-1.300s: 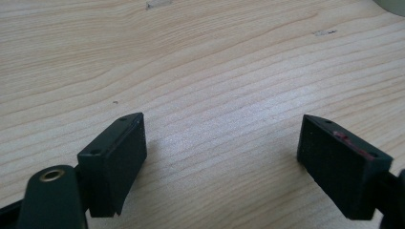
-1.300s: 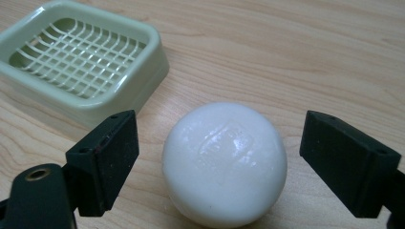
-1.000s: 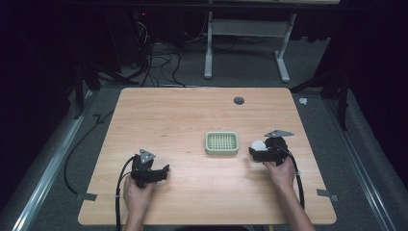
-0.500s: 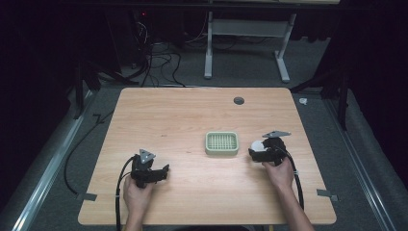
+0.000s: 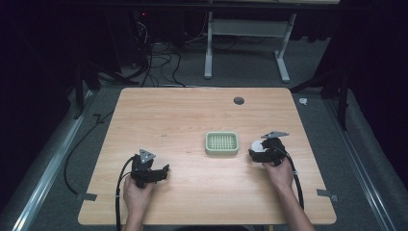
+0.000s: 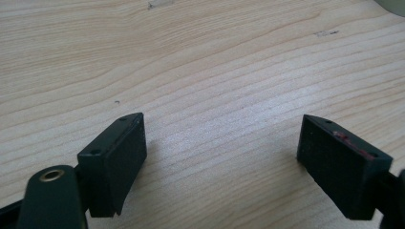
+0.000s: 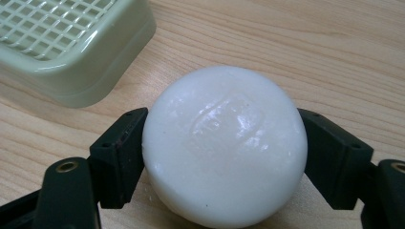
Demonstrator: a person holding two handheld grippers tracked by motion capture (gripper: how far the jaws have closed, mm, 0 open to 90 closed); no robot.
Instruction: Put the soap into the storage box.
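Since the right tongs (image 7: pixel 224 162) pinch the rounded white soap (image 7: pixel 224 148) by its sides, it may squirt free short of the green dish (image 7: pixel 71 43) just ahead; left tongs (image 6: pixel 224 157) gape, empty.

In your right gripper view, the green soap dish (image 7: pixel 71 45) is cut off by the top and left edges, so you see just one corner of it. The bottom of the white soap (image 7: pixel 224 148) runs off the lower edge, and its two sides are hidden by the black jaws. The mark pressed into its top is too soft to read. In your left gripper view, a pale bit of something (image 6: pixel 394 5) peeks in at the top right corner, too little to tell what it is. In the high view, your right gripper (image 5: pixel 262 153) covers part of the soap.
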